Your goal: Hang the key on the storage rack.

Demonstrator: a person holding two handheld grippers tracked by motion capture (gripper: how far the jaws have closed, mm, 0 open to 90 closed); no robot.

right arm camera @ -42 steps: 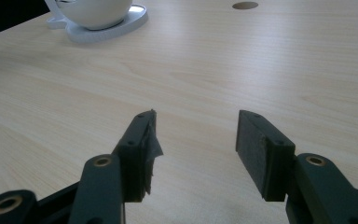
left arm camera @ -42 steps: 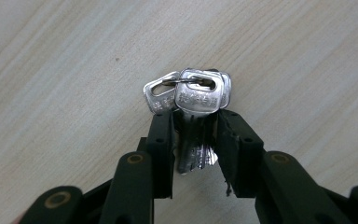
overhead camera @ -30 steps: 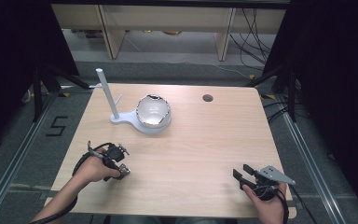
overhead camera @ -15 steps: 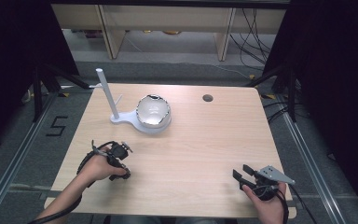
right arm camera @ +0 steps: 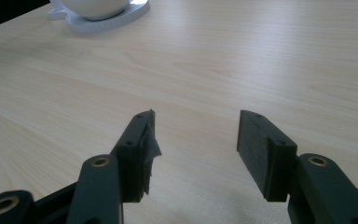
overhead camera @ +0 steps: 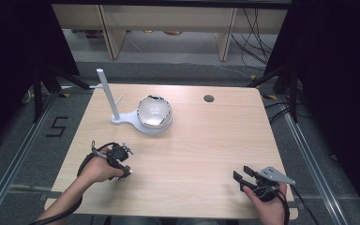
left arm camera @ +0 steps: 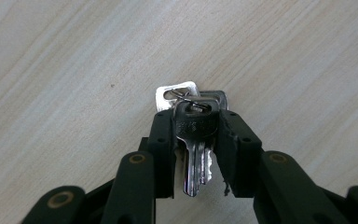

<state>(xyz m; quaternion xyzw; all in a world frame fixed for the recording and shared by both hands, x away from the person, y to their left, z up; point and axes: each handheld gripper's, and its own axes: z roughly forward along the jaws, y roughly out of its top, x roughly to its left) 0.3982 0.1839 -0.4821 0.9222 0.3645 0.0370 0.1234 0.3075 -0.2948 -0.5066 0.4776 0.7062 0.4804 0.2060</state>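
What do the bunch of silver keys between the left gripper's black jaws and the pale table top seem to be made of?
Bunch of silver keys: likely metal, bright plated finish; they glint and show stamped edges.
Pale table top: wood or wood-look laminate, matt with faint sheen; grain lines run across it.

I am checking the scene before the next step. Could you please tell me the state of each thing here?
keys: bunched on a ring, between the jaws, which have just been closing
left gripper: shut on the keys
right gripper: open, nothing between its jaws
bowl: upright on the white stand
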